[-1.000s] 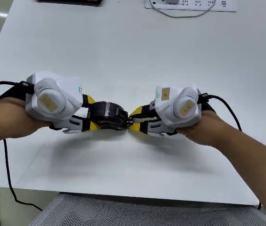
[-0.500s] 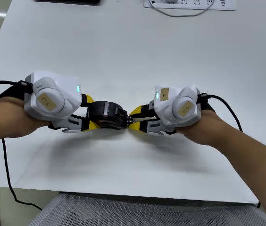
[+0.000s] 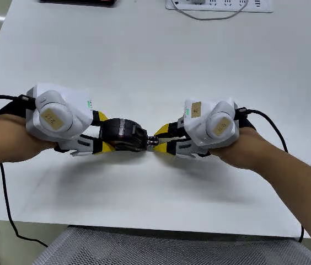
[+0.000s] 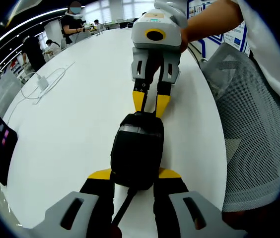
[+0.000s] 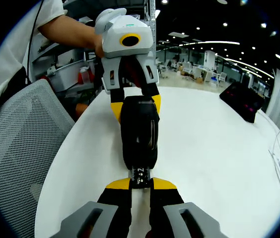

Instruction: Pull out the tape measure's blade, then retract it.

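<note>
Near the table's (image 3: 161, 61) front edge, mid-width: left gripper (image 4: 136, 174) clamps the tape measure (image 3: 123, 134), right gripper (image 5: 140, 184) pinches the blade (image 5: 140, 173) tip, barely out. Risks: the thin tip slips the pinch and snaps back; an off-axis pull twists the case loose.

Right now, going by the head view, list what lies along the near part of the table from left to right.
Left hand → left tool → tape measure → blade end → right tool → right hand.
</note>
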The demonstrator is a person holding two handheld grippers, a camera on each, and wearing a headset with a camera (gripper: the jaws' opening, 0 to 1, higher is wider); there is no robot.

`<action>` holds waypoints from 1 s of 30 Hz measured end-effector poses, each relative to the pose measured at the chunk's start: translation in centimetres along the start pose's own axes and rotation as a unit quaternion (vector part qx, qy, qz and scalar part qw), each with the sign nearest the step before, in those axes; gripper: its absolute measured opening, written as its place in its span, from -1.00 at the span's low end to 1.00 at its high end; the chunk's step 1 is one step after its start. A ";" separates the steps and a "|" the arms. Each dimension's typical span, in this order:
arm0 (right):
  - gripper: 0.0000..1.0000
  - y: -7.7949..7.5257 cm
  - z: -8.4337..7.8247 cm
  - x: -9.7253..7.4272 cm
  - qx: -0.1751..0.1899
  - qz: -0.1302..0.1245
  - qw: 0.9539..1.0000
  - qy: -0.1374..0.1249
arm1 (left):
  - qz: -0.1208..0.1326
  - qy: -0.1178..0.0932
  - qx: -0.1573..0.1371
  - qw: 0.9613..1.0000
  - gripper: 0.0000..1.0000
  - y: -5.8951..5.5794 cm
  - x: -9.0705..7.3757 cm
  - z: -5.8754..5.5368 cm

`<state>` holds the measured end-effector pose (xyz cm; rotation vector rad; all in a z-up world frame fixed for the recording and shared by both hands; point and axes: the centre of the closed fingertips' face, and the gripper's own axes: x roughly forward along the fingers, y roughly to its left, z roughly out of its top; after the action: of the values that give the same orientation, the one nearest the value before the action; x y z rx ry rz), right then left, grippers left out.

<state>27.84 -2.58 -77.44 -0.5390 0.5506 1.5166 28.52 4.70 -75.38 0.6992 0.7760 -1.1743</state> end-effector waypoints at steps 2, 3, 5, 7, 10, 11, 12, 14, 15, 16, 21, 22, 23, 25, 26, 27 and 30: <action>-0.82 0.0 -0.1 -0.2 0.001 0.000 1.000 0.002 | 0.000 0.000 0.000 1.000 -0.52 0.0 0.0 0.0; -0.82 0.0 -0.2 -0.3 0.000 -0.001 1.000 0.003 | 0.000 0.000 0.000 1.000 -0.52 0.0 0.0 0.0; -0.82 0.0 -0.5 -0.5 -0.005 -0.002 1.000 0.009 | 0.000 0.001 0.000 1.000 -0.52 0.0 0.0 0.0; -0.82 0.0 -0.6 -0.7 -0.005 -0.003 1.000 0.010 | -0.001 0.002 0.000 1.000 -0.52 0.0 0.0 0.0; -0.82 0.0 -0.8 -1.0 -0.005 -0.003 1.000 0.012 | 0.000 0.001 0.000 1.000 -0.52 0.0 0.0 0.0; -0.82 0.0 -0.9 -1.0 -0.005 -0.003 1.000 0.013 | 0.000 0.002 0.000 1.000 -0.52 0.0 0.0 0.0; -0.82 0.0 -1.0 -1.1 -0.004 -0.003 1.000 0.014 | 0.000 0.002 -0.001 1.000 -0.52 -0.1 0.0 0.0; -0.82 -0.1 -1.2 -1.3 -0.003 -0.004 1.000 0.015 | 0.000 0.002 0.000 1.000 -0.52 -0.1 0.0 0.0; -0.82 -0.1 -1.2 -1.4 -0.003 -0.004 1.000 0.016 | 0.000 0.002 -0.001 1.000 -0.52 -0.1 0.0 0.0; -0.82 0.0 -1.3 -1.5 -0.005 -0.005 1.000 0.016 | 0.001 0.002 0.000 1.000 -0.51 -0.1 0.0 0.0; -0.82 -0.1 -1.7 -1.9 -0.007 -0.006 1.000 0.020 | 0.000 0.003 0.003 1.000 -0.52 -0.1 0.0 0.0; -0.82 0.0 -1.8 -2.0 -0.007 -0.006 1.000 0.021 | 0.001 0.003 0.003 1.000 -0.52 -0.1 0.1 0.0; -0.82 0.0 -1.9 -2.0 -0.008 -0.006 1.000 0.021 | 0.001 0.003 0.003 1.000 -0.52 -0.1 0.0 0.0; -0.82 0.0 -2.0 -2.2 -0.007 -0.006 1.000 0.022 | 0.001 0.003 0.002 1.000 -0.52 0.0 0.0 0.0; -0.82 0.0 -2.1 -2.3 -0.006 -0.006 1.000 0.022 | 0.001 0.003 0.002 1.000 -0.52 -0.1 0.0 0.0; -0.82 0.0 -2.1 -2.4 -0.006 -0.007 1.000 0.023 | 0.001 0.003 0.003 1.000 -0.52 -0.1 0.0 0.0; -0.82 0.0 -2.3 -2.6 -0.007 -0.006 1.000 0.025 | 0.001 0.003 0.003 1.000 -0.52 -0.1 0.0 0.0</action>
<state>27.88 -6.05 -77.52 -0.5901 0.5744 1.4990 28.48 4.63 -75.38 0.7080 0.7773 -1.1736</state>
